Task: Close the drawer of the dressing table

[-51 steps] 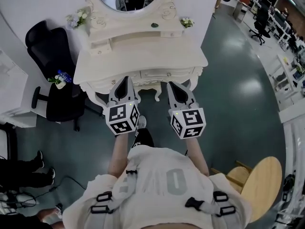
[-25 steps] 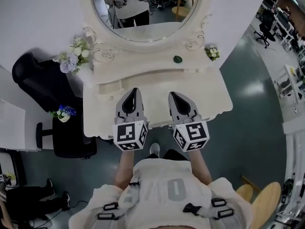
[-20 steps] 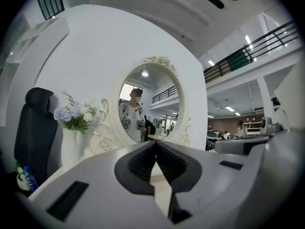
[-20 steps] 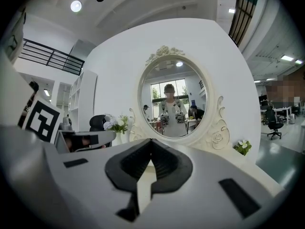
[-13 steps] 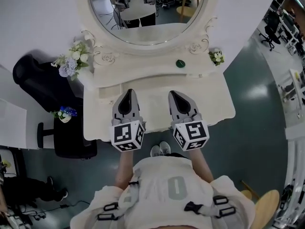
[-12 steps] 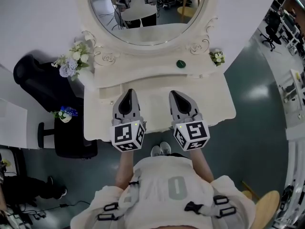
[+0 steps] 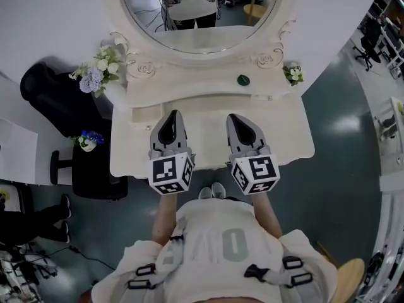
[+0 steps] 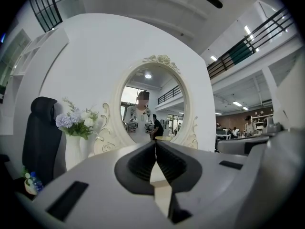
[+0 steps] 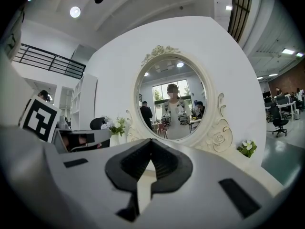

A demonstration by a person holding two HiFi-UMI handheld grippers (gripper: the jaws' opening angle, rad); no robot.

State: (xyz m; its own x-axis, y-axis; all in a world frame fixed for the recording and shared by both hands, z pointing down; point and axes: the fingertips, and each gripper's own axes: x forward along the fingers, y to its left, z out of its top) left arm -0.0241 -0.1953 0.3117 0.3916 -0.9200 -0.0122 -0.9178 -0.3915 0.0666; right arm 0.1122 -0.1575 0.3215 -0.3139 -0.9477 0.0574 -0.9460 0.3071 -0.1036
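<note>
The white dressing table (image 7: 287,137) stands against the wall with its oval mirror (image 7: 202,14) above. Its drawer front is hidden under the tabletop's front edge and my grippers. In the head view the left gripper (image 7: 172,114) and the right gripper (image 7: 235,117) lie side by side over the front half of the tabletop, pointing level at the mirror. Both are shut with nothing between the jaws. The left gripper (image 8: 155,142) faces the mirror and a vase in its own view. The right gripper (image 9: 151,140) has the mirror straight ahead.
A vase of pale flowers (image 7: 93,74) stands at the table's back left, a small flower pot (image 7: 292,74) at back right, a small green object (image 7: 243,79) on the shelf. A black office chair (image 7: 53,103) is left of the table. A wooden stool (image 7: 350,281) is behind me, right.
Two seconds ago both gripper tips were at the drawer front below the tabletop edge. Since then I have stepped closer, and both grippers now lie over the tabletop, nearer the mirror.
</note>
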